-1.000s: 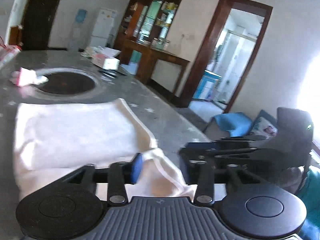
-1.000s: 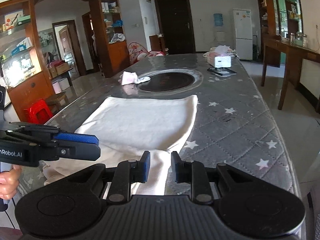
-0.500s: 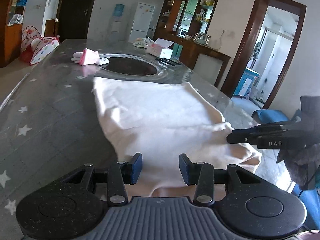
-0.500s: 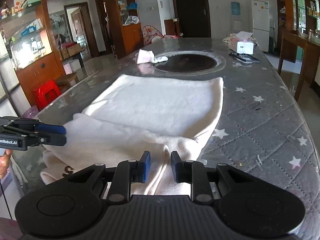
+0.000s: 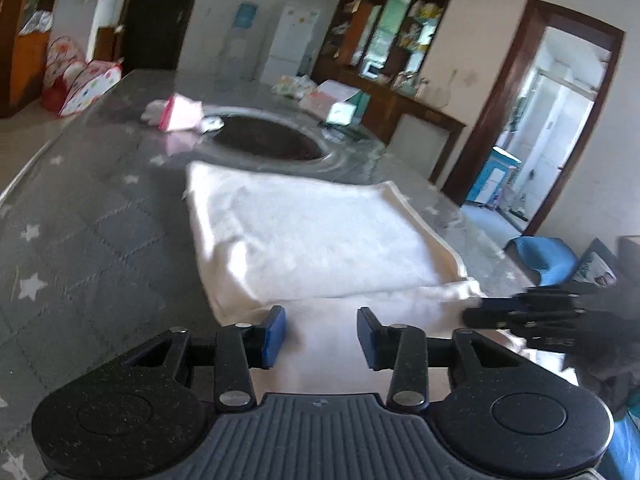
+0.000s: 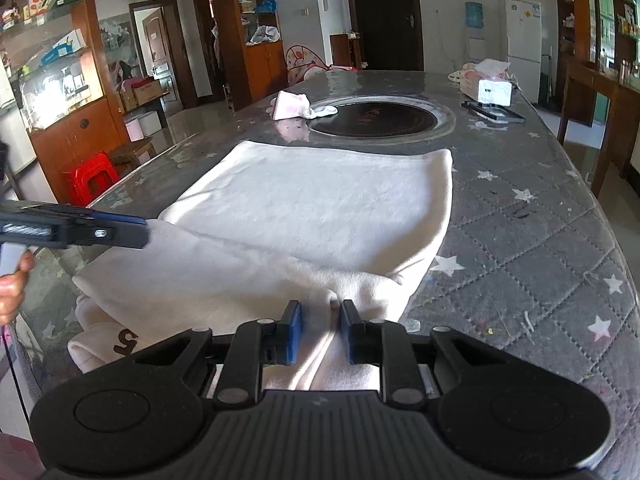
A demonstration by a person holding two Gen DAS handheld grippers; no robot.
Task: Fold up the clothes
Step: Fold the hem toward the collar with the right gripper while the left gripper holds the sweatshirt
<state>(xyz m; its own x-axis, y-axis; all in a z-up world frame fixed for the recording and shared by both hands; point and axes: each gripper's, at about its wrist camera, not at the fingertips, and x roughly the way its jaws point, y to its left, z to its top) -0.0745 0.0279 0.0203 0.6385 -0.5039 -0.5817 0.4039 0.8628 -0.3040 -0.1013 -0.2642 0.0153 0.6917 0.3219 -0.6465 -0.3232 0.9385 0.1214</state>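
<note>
Between the narrowly parted jaws of the right gripper [image 6: 319, 330] a raised pleat of the cream garment [image 6: 312, 208] is seen, though a firm pinch cannot be told. Wide jaws are shown on the left gripper [image 5: 322, 334], over the near hem. Beyond, the garment is spread flat on the grey starred bench [image 6: 532, 240], before a round dark inset [image 6: 374, 119].

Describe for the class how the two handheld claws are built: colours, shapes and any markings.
Both are matt black. The left claw and right claw each have two blue-padded fingers on hinged links with silver rivets, a ribbed central plate and round discs either side. Side-on, the right claw carries faint, blurred lettering.
</note>
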